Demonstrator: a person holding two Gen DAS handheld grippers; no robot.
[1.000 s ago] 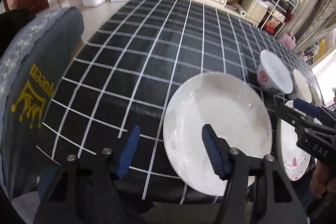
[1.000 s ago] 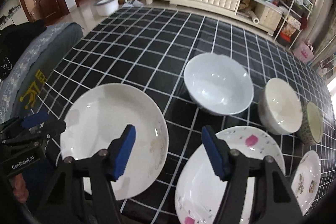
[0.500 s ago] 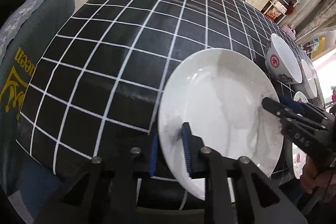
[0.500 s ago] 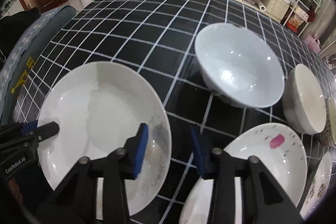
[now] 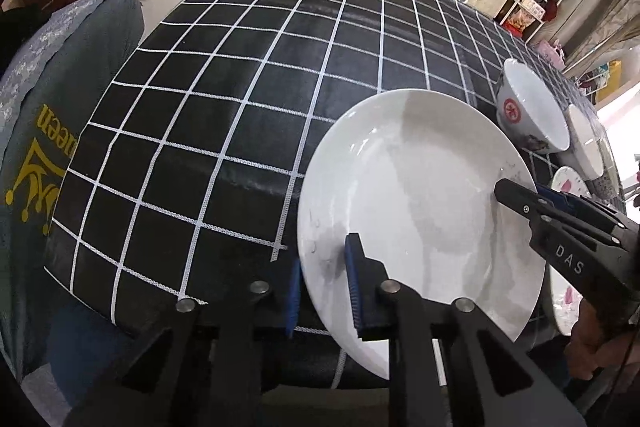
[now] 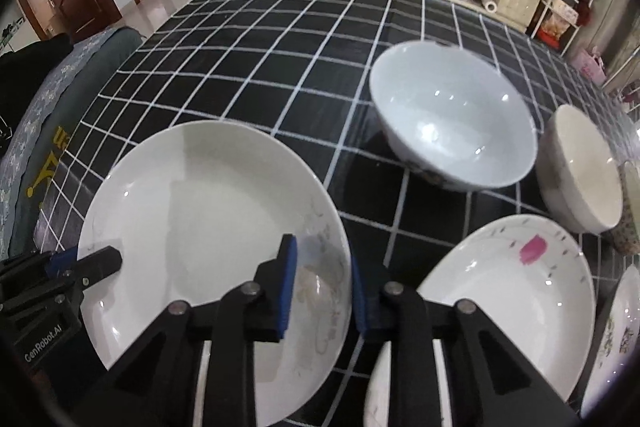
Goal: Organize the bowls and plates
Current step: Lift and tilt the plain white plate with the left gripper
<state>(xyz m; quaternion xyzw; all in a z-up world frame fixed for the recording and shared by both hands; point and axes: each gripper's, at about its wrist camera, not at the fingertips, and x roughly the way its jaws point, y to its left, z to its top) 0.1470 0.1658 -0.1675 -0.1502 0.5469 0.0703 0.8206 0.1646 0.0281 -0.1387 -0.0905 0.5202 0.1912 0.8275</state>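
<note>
A plain white plate (image 5: 420,195) (image 6: 208,219) lies near the table's front edge, held at opposite sides. My left gripper (image 5: 324,291) is shut on its near-left rim, one blue pad above and one below. My right gripper (image 6: 324,291) is shut on the plate's right rim and shows in the left wrist view as a black tip (image 5: 516,195). The left gripper's tip (image 6: 100,261) shows on the plate's left edge. Behind the plate stand a large white bowl (image 6: 452,131) (image 5: 532,111) and a cream bowl (image 6: 580,167). A pink-flecked plate (image 6: 512,291) lies to the right.
A black tablecloth with white grid lines (image 5: 280,67) covers the table. A floral plate (image 6: 616,339) and a patterned cup (image 6: 632,211) sit at the far right. A grey chair cover with yellow print (image 5: 48,131) is at the left. A hand (image 5: 592,347) holds the right gripper.
Both grippers were open a second ago, short of the white plate. They moved in and shut on its opposite rims. The bowls and other plates have not moved.
</note>
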